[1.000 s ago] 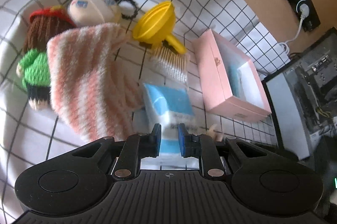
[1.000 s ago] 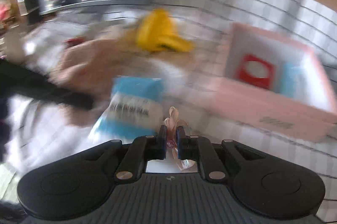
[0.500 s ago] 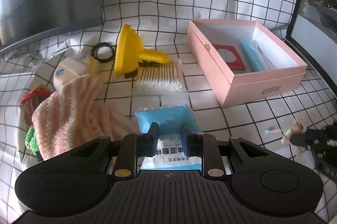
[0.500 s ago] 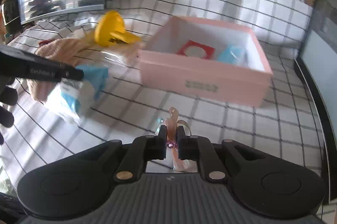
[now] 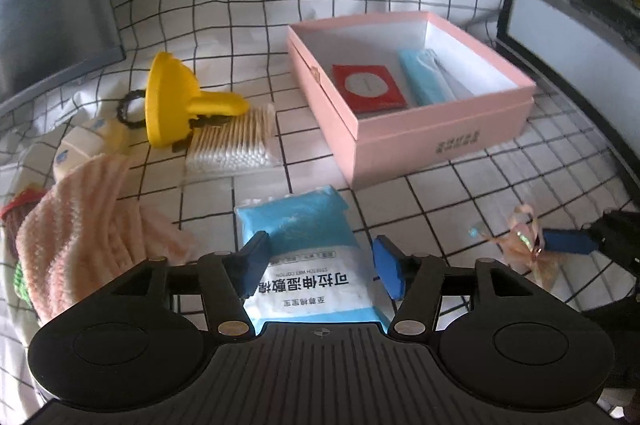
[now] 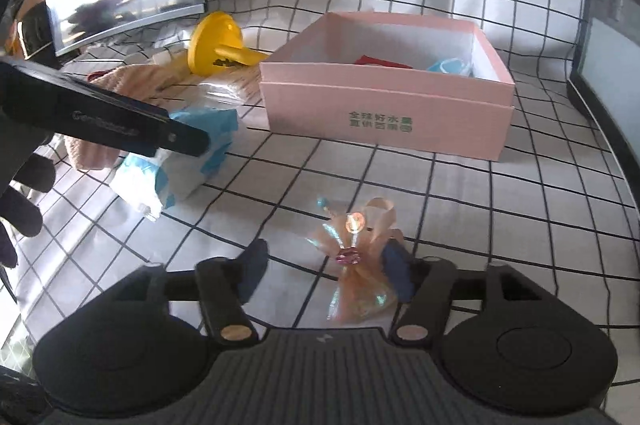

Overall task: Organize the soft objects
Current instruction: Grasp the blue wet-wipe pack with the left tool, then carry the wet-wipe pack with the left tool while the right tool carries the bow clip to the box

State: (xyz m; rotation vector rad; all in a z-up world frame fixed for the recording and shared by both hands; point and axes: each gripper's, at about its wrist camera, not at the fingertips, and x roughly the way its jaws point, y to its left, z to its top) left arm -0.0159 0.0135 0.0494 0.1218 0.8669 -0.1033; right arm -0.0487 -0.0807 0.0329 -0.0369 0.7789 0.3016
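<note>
We list the checked cloth [image 5: 248, 5] first, covering the whole table. On it, toward the right far corner, sits the pink box [image 5: 440, 141], open, with a red card [image 5: 366, 87] and a blue packet [image 5: 424, 81] already inside.

Toward the left edge lies the striped pink towel [image 5: 80, 237], draped over a knitted doll [image 5: 16, 209]; behind it a yellow funnel [image 5: 168, 105] rests against a pack of cotton swabs [image 5: 232, 141].

At the near edge, in the middle, lies the blue-and-white pack of wet cotton [image 5: 308, 257]. A second ago our left gripper [image 5: 320, 267] was pinched on it; now its jaws are opening and stand to either side of the pack, pads off it.

Smallest, near the right near corner, is the ribbon bow [image 6: 356, 257]. Our right gripper [image 6: 326, 269] was clamped on it half a second ago; its jaws are now opening, and the bow lies loose between them on the cloth.

We judge that both soft items have been set down outside the box, so neither counts as sorted yet; each still needs a fresh grip and a carry to the box.
</note>
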